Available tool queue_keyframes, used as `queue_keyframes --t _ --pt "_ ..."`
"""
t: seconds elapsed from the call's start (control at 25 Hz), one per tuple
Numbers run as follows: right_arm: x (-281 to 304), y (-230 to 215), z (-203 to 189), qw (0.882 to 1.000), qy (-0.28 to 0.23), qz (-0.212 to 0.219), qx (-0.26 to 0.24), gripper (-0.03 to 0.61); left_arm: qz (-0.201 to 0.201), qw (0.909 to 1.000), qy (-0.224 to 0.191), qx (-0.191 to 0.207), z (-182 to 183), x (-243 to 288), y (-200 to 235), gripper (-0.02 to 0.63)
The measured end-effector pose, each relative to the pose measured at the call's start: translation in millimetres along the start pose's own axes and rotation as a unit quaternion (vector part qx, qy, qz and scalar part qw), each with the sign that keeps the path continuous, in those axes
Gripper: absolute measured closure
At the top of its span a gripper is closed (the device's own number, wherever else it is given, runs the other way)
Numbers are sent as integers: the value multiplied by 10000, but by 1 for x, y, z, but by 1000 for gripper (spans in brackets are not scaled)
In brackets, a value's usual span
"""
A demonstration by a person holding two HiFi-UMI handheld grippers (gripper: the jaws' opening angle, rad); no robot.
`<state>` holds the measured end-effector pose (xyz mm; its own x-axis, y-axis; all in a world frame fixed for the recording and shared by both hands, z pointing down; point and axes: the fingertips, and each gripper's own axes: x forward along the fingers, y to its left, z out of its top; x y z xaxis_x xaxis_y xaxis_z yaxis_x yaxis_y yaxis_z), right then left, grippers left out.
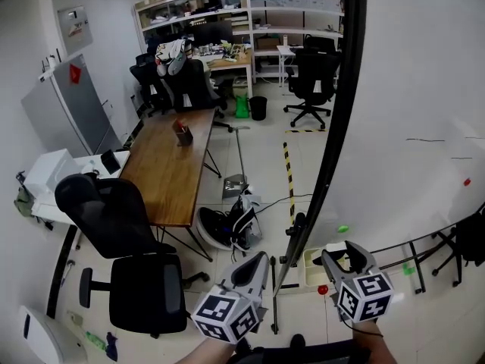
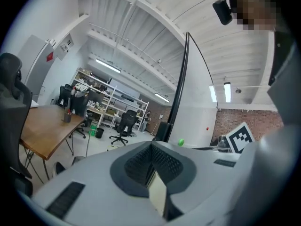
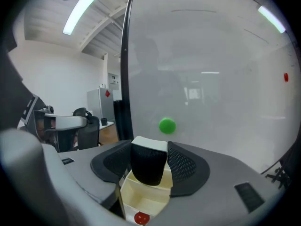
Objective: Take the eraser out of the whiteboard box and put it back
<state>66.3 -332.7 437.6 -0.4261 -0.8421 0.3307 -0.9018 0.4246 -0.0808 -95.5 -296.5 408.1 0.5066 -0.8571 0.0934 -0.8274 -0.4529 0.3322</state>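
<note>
My right gripper is shut on the eraser, a black felt block with a white back, upright between the mesh pads. Just under it is the cream whiteboard box, with a red magnet below. In the head view the right gripper is at the whiteboard's lower edge, beside the box. My left gripper hangs to the left of it, holding nothing. In its own view the left gripper has its pads together, with only a thin slit between them.
A green magnet and a red magnet stick to the board. The board's black frame and stand legs are between the grippers. A wooden table, black office chairs and shelves are to the left and behind.
</note>
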Motion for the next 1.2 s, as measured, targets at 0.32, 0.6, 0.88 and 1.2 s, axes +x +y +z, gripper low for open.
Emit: queue_keyframes --t 0.32,0.6,0.88,1.2 --pt "-73 16 76 9948 -902 462 76 305 42 9976 -363 591 54 -16 -39 584" --pt "-111 14 105 9916 -1210 381 -267 307 -29 9966 -500 658 84 -26 -61 584" --pt "-142 15 115 9879 -1475 412 -247 307 -230 9945 -713 732 96 -44 -82 586" --pt "-153 14 117 9872 -1519 432 -211 307 -255 9930 -665 941 94 -47 -91 588"
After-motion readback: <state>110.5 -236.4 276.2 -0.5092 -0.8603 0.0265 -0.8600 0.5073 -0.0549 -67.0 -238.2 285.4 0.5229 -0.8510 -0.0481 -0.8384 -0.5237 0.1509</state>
